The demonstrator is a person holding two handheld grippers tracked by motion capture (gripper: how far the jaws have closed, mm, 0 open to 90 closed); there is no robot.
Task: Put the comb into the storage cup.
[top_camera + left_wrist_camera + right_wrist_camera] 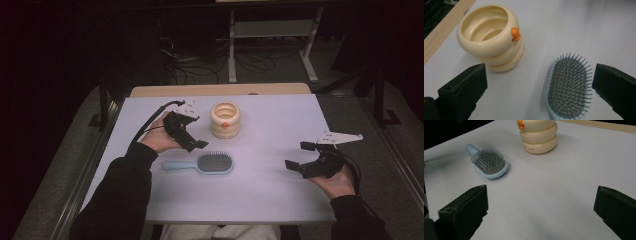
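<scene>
right claw (301, 156): wide open, empty, hung over bare desk (270, 195), well apart from items
hairbrush (202, 164): lay bristles up, ready for pickup
left claw (195, 145): wide open, empty, just above brush
cup (225, 119): upright behind

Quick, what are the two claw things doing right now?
Left gripper: open, holding nothing, above the hairbrush.
Right gripper: open, holding nothing.

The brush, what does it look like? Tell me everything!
The brush is pale blue, plastic by the look of it, with an oval head full of grey bristles pointing up. It lies flat on the white table, handle toward the person's left, just in front of the cream cup but apart from it. Nothing touches it; the left tool hovers close by, open.
</scene>
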